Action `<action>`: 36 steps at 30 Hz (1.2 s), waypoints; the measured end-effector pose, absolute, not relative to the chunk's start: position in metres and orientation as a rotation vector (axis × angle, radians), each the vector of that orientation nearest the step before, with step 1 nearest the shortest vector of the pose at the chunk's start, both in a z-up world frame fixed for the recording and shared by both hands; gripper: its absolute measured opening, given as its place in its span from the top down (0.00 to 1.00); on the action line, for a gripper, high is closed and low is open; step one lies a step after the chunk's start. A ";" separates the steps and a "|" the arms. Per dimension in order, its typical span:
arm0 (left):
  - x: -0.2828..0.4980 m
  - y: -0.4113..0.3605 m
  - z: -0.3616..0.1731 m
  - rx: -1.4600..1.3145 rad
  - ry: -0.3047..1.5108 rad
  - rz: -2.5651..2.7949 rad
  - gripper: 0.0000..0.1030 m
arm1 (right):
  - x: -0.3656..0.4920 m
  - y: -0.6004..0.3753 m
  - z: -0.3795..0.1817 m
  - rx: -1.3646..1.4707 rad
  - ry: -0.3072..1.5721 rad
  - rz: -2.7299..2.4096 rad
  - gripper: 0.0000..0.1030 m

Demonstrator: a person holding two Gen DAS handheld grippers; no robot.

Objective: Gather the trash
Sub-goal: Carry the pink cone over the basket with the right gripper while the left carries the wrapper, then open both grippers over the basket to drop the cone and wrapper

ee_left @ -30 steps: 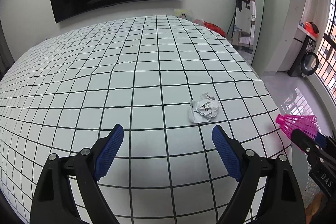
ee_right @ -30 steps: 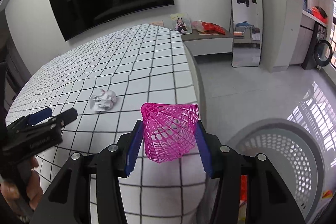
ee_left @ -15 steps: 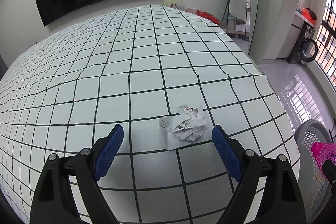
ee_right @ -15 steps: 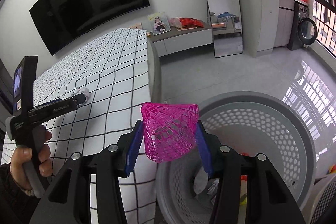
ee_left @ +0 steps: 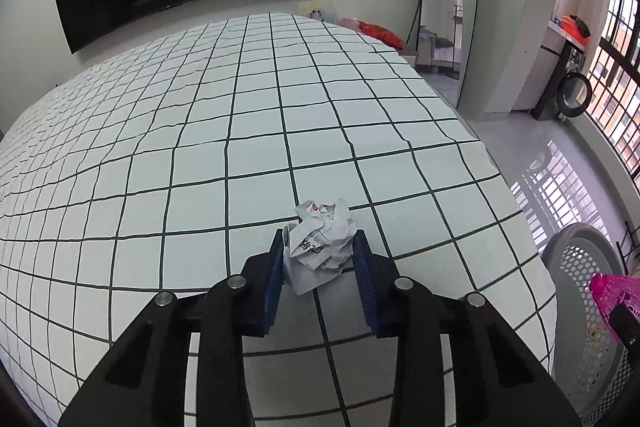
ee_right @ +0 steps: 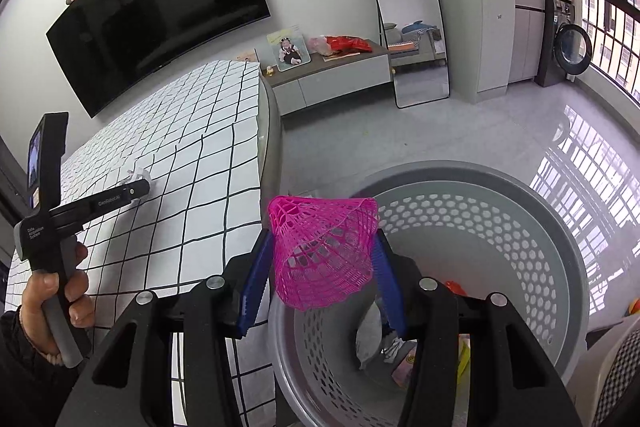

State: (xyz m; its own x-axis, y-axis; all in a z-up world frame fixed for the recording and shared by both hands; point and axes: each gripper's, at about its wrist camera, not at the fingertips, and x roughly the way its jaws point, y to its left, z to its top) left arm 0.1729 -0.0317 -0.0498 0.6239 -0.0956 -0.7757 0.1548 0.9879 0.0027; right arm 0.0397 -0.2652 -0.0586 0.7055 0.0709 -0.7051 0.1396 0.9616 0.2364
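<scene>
Crumpled white paper (ee_left: 320, 247) sits between the blue pads of my left gripper (ee_left: 319, 267), which has closed in narrow on it, both pads touching the wad. It lies on the grid-patterned bedcover (ee_left: 240, 131), near the right edge, and I judge it pinched but not lifted; whether its underside has left the fabric I cannot tell. From the right wrist view the same gripper (ee_right: 136, 189) shows only side-on at the far left, held in my left hand (ee_right: 56, 299), and the paper (ee_right: 138, 173) is a small pale scrap behind its tip.

Moving right, my right gripper (ee_right: 320, 267) is clamped on a pink mesh cone (ee_right: 322, 251), which hangs over the near rim of the grey perforated basket (ee_right: 540, 227) standing on the floor just beside the bed. I read this piece as ready to drop but not released. Inside the basket I can make out some pale paper and bits of red and yellow, so part of the collecting appears done; what those items are is hard to say, since the cone and the gripper cover much of the bottom.

What I think is left: let the cone fall, then carry the paper across. In the left wrist view the basket (ee_left: 576, 267) and cone (ee_left: 612, 291) are cut off by the right edge.
</scene>
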 end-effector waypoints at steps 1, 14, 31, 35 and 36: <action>0.165 -0.034 -0.046 0.080 0.876 -0.149 0.68 | 0.039 -0.267 -0.058 0.284 0.787 -0.038 0.53; 0.082 -0.115 -0.017 0.163 0.788 -0.308 0.68 | 0.003 -0.313 -0.072 0.334 0.761 -0.091 0.53; 0.039 -0.222 -0.043 0.258 0.831 -0.471 0.66 | -0.043 -0.375 -0.089 0.370 0.784 -0.225 0.53; 0.040 -0.227 -0.048 0.264 0.849 -0.473 0.65 | -0.046 -0.375 -0.090 0.360 0.788 -0.226 0.53; 0.040 -0.227 -0.048 0.262 0.849 -0.471 0.63 | -0.047 -0.374 -0.089 0.355 0.785 -0.227 0.50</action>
